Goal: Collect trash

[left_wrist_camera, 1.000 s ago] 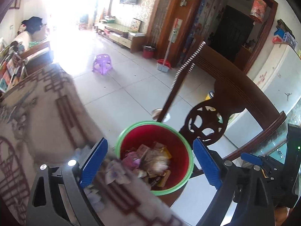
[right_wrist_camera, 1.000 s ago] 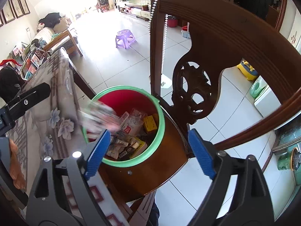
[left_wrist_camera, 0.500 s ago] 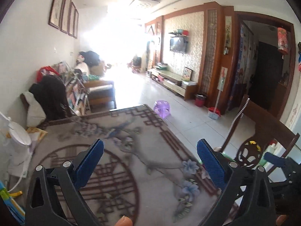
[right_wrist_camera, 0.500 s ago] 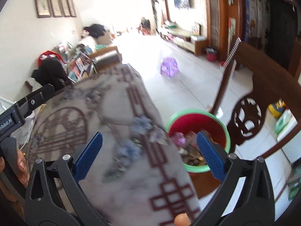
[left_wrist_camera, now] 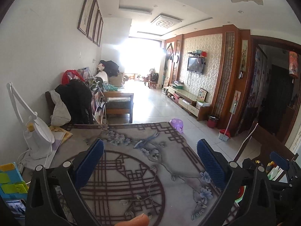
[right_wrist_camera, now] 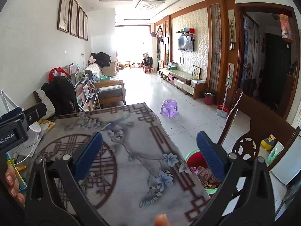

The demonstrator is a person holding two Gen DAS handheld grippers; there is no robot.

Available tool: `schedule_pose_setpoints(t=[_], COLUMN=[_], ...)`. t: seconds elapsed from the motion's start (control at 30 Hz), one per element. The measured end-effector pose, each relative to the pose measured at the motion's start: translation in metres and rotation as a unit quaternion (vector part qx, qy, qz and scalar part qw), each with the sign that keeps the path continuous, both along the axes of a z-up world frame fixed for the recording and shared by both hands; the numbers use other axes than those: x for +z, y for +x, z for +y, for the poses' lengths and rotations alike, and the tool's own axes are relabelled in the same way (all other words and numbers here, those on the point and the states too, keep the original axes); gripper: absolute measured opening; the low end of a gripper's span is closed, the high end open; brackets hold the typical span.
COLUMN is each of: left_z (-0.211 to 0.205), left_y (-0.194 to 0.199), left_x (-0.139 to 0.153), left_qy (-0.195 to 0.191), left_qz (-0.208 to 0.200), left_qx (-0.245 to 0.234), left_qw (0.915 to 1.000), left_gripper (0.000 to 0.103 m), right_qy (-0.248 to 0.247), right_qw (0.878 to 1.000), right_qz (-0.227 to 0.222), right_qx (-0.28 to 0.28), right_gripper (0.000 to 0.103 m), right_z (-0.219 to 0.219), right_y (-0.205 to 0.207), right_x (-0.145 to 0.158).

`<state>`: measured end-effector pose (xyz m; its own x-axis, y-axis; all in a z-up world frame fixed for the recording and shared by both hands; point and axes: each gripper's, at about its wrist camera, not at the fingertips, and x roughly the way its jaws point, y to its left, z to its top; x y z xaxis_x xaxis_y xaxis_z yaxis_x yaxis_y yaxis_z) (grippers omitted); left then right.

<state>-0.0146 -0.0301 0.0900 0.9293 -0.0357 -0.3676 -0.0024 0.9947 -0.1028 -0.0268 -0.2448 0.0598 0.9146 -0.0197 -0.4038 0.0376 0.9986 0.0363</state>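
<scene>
A red bin with a green rim (right_wrist_camera: 193, 155) stands on a wooden chair at the table's right edge, holding several wrappers (right_wrist_camera: 204, 175); only a sliver of it (left_wrist_camera: 239, 192) shows in the left wrist view. My left gripper (left_wrist_camera: 149, 162) is open and empty above the patterned tablecloth (left_wrist_camera: 131, 169). My right gripper (right_wrist_camera: 149, 154) is open and empty above the table's right part (right_wrist_camera: 131, 150), its right finger (right_wrist_camera: 210, 154) in front of the bin. No loose trash shows on the cloth.
A white desk lamp (left_wrist_camera: 35, 131), papers (left_wrist_camera: 58, 137) and colourful boxes (left_wrist_camera: 10, 180) sit at the table's left. A carved wooden chair back (right_wrist_camera: 259, 131) rises beside the bin. A purple stool (right_wrist_camera: 169, 109) stands on the tiled floor beyond.
Both grippers pulled back from over the bin and tilted up to face across the table and room. A wrapper seen falling at the bin's edge a second ago is gone from view.
</scene>
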Motion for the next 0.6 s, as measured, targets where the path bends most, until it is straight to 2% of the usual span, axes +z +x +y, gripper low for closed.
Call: schedule_pose_setpoints(t=[0.2, 0.33, 0.5, 0.6], left_z=[0.001, 0.002, 0.001, 0.005], left_y=[0.004, 0.007, 0.006, 0.008], left_x=[-0.009, -0.016, -0.016, -0.016], left_qy=[-0.012, -0.013, 0.001, -0.006], left_qz=[0.020, 0.027, 0.027, 0.032], left_qx=[-0.009, -0.018, -0.028, -0.023], left_qw=[0.9997, 0.9994, 0.9992, 0.9992], left_gripper=[0.095, 0.095, 0.095, 0.095], right_qy=[0.009, -0.026, -0.018, -0.021], right_qw=[1.000, 0.995, 0.996, 0.997], right_qz=[0.004, -0.072, -0.046, -0.037], right_qx=[-0.021, -0.066, -0.070, -0.065], right_gripper=[0.098, 0.098, 0.098, 0.098], right_z=[0.005, 0.008, 0.008, 0.013], right_y=[-0.005, -0.030, -0.027, -0.024], right_x=[-0.002, 0.004, 0.007, 0.002])
